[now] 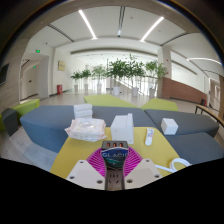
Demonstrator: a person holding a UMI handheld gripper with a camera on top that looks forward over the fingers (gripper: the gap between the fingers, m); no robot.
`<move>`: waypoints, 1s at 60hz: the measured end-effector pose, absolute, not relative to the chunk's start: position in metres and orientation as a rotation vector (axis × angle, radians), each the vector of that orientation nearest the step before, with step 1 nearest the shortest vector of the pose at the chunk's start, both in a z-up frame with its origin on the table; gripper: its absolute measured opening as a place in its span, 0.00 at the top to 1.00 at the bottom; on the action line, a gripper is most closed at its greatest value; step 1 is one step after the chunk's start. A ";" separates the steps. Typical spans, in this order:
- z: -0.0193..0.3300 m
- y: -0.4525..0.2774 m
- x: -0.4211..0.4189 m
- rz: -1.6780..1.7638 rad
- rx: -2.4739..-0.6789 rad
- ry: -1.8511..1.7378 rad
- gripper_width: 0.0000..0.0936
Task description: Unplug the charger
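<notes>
A dark charger (111, 157) with a blue label and a row of ports along its top edge stands between my gripper's (112, 160) fingers. The pink pads (96, 160) press against it on both sides, so the gripper is shut on it. Just below the charger, a grey power strip (112, 181) with socket slots runs toward the camera. I cannot see whether the charger's prongs sit in the strip. All this is above a yellow table (75, 152).
Beyond the fingers on the table stand a clear bag of white items (85, 129), a white box (122, 127), a small white stick-shaped item (150, 136) and a white cube (169, 126). A white round item (180, 164) lies to the right. Grey sofas and potted plants stand behind.
</notes>
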State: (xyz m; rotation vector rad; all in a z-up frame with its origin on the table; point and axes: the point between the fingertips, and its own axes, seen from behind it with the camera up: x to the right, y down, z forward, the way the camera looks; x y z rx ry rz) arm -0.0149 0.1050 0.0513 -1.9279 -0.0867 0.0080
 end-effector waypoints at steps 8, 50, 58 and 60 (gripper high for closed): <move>0.137 0.100 -0.008 -0.011 -1.766 -0.073 0.81; -0.009 0.019 0.116 -0.104 -2.189 -0.037 0.69; -0.008 0.015 0.115 -0.110 -2.248 -0.075 0.44; -0.006 0.010 0.117 -0.112 -2.267 -0.065 0.21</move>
